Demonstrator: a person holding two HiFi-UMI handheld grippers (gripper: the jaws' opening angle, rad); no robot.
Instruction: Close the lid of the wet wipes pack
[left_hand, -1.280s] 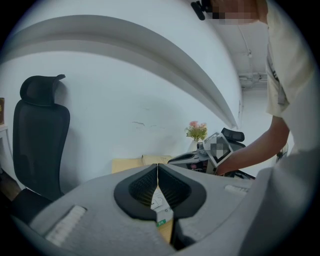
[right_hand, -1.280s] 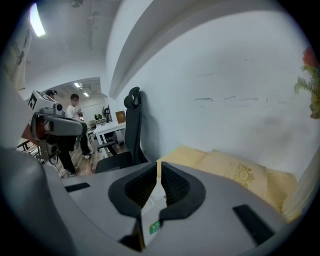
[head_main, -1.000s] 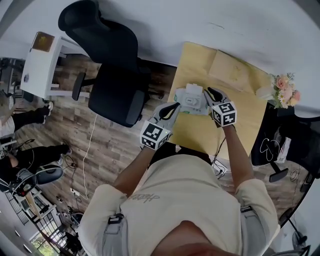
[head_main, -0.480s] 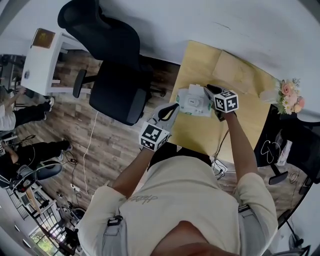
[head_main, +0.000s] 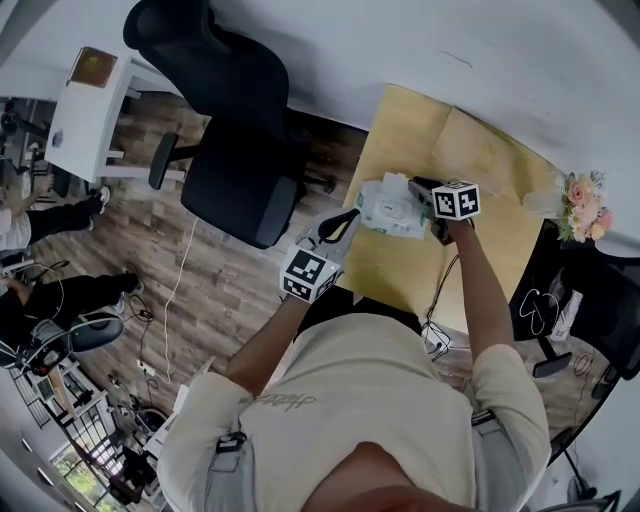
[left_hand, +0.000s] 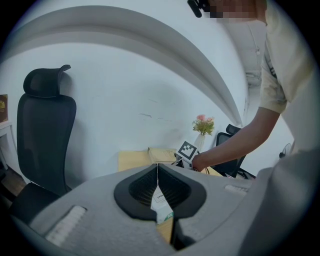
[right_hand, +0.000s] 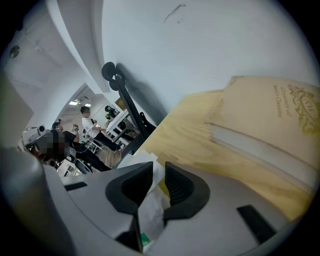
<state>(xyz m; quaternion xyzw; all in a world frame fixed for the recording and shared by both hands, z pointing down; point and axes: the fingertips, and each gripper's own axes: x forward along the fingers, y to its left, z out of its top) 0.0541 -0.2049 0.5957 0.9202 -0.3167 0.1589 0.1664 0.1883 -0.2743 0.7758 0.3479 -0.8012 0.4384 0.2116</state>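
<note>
Fingers of the left gripper (left_hand: 157, 169) are pinched shut on one edge of the wet wipes pack (head_main: 392, 206). The right gripper (right_hand: 159, 174) nips the other side, at the edge of the desk (head_main: 388, 266). I can't tell whether the lid is closed. From where I stand, that soft film could slip or buckle, and the pack would drop.

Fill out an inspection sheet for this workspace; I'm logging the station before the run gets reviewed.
Surface: pale wooden table against a white wall.
Job's things: wet wipes pack over the table, between both tongs; lid state too small to tell.
Clutter: tan book and flowers on the table's far side.
Grippers: left tongs shut on one edge of the pack; right tongs closed on the opposite edge.
Cables: floor cable trailing over the wood floor; hanging cable at the table's near edge.
Surroundings: black office chair, white side table, people at the left.
</note>
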